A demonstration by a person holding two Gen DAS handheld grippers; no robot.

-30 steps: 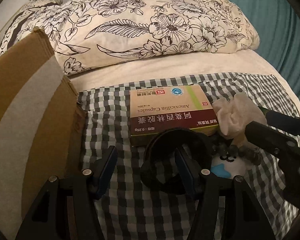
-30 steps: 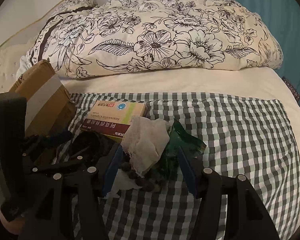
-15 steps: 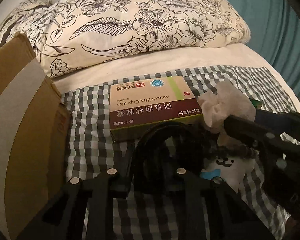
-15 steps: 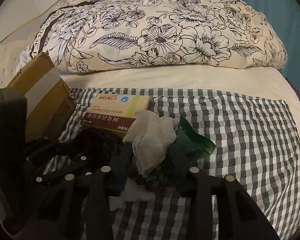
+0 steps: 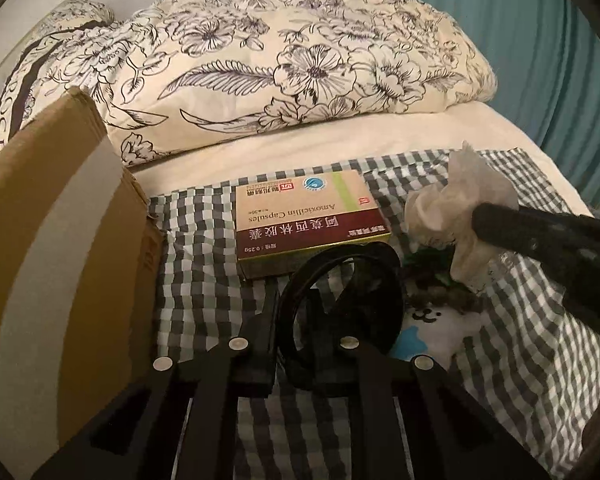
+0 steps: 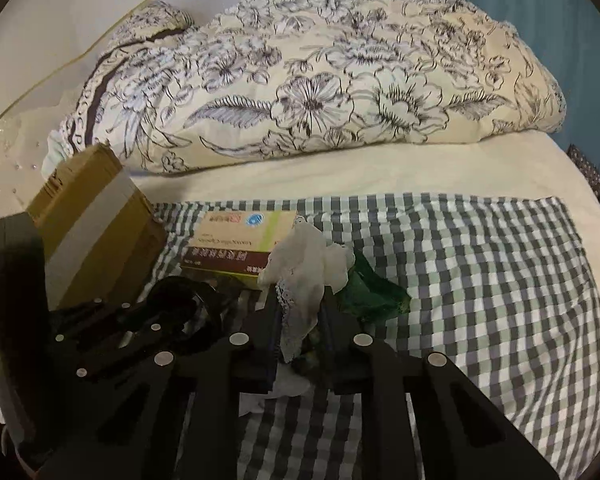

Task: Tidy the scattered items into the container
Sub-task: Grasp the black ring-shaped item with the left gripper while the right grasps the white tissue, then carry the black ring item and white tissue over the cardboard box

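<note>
My left gripper (image 5: 296,320) is shut on the rim of a black ring-shaped holder (image 5: 376,276) and holds it above the checked cloth (image 5: 204,280). My right gripper (image 6: 300,320) is shut on a crumpled cream lace cloth (image 6: 308,264), which also shows in the left wrist view (image 5: 460,216). A medicine box marked Amoxicillin Capsules (image 5: 304,216) lies on the cloth just beyond the ring. The cardboard box (image 5: 60,248) stands at the left, close to my left gripper; it shows in the right wrist view (image 6: 96,232) too.
A green wrapper (image 6: 372,288) and a white cartoon-face item (image 5: 440,324) with dark beads lie under the lace cloth. A floral duvet (image 5: 300,64) is piled at the back. A teal curtain (image 5: 540,40) hangs at the right.
Both grippers went from open to shut, the left on the black ring and the right on the lace cloth. Both have lifted their items a little off the checked cloth.
</note>
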